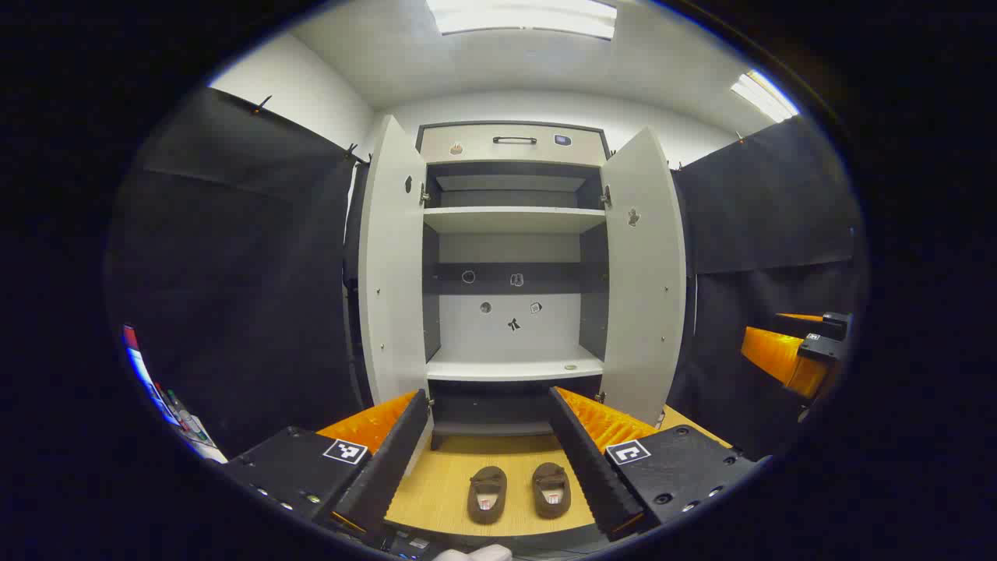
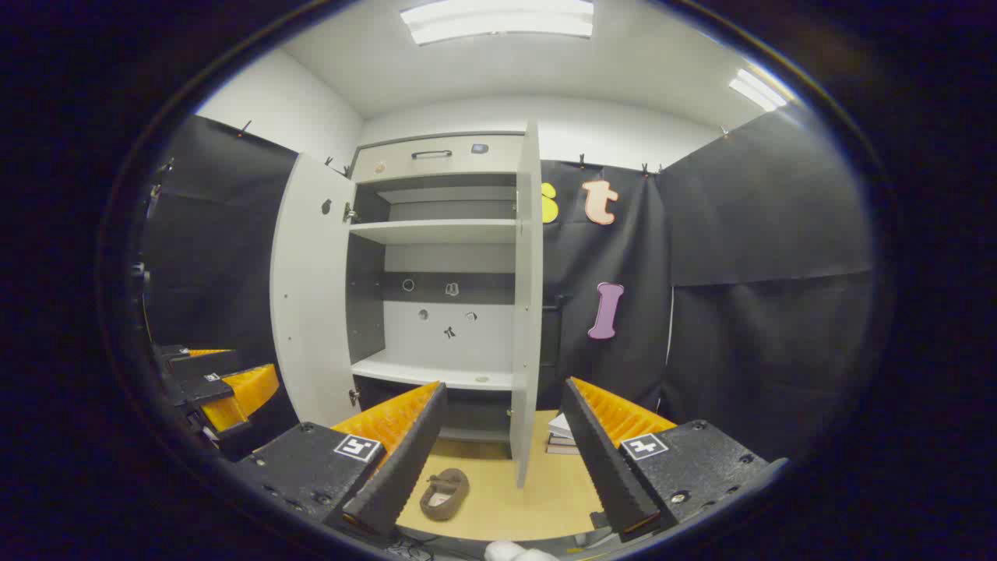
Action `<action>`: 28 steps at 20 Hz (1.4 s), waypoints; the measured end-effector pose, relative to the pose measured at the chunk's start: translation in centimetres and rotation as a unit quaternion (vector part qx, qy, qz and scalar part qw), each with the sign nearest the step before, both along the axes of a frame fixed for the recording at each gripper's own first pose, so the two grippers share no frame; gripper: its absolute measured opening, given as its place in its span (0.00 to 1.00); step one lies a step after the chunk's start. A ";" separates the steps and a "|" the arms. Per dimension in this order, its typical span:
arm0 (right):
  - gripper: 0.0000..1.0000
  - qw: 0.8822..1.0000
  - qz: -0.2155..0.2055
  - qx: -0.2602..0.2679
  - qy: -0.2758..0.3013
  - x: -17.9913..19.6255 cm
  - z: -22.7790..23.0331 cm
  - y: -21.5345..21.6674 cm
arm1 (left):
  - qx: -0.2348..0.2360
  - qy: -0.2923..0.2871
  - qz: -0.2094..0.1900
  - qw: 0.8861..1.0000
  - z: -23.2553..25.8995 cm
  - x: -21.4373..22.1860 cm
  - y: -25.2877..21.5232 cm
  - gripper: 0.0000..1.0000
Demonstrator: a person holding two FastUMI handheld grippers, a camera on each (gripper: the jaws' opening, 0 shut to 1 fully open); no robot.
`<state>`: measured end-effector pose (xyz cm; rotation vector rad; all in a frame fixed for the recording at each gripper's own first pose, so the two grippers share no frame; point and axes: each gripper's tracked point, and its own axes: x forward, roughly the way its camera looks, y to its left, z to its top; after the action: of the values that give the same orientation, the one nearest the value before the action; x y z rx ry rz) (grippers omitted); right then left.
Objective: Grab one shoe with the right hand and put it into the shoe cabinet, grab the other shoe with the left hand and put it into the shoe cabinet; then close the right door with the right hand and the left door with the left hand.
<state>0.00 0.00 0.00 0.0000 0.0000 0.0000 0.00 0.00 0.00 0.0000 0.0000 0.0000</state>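
Both sets of tongs hang spread wide with nothing between their fingers. Seen in the left gripper view, the left gripper (image 1: 489, 452) frames two brown shoes standing side by side on the wooden floor (image 1: 444, 475), toes toward the cabinet: the left shoe (image 1: 487, 494) and the right shoe (image 1: 551, 489), close together but not touching. Seen in the right gripper view, the right gripper (image 2: 502, 452) has one shoe (image 2: 444, 493) low between its fingers, nearer the finger on the picture's left.

Beyond them stands the shoe cabinet (image 1: 514, 144), both doors swung out, the left door (image 1: 393, 265) and the right door (image 1: 645, 273). Its lower shelf (image 1: 514, 368) is bare save for a small roundish object I cannot identify.

Risks, as I judge them: the shoes sit so near each other that a wide-open grab at one may nudge or drag the other. In the right gripper view the right door's edge (image 2: 528, 304) comes between the gripper and much of the cabinet opening, so a straight carry from there could knock the shoe or fingers against it and swing it partly closed. A stack of books (image 2: 562, 436) lies on the floor just past that door, close enough to be clipped. The shoes look soft, so a pinch at the rim may slip.
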 end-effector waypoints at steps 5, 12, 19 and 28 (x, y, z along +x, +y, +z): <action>0.97 1.000 -0.006 -0.001 -0.003 -0.3 0.1 -0.2 | -0.002 0.000 -0.014 1.000 0.2 0.5 -1.2 0.95; 0.97 1.000 -0.012 0.000 -0.005 -0.4 0.2 -0.3 | -0.001 -0.002 -0.016 1.000 0.3 0.5 -1.1 1.00; 0.97 1.000 -0.014 0.002 -0.008 -0.3 0.2 0.0 | 0.004 0.000 -0.008 1.000 0.4 0.2 0.0 1.00; 0.97 1.000 -0.007 -0.007 0.020 0.8 -2.4 2.0 | 0.015 0.003 0.012 1.000 0.0 -0.5 3.2 0.95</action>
<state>0.78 1.96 -2.39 -0.0135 0.0399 -0.0138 -0.52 3.18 0.02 0.0293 0.0063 0.0247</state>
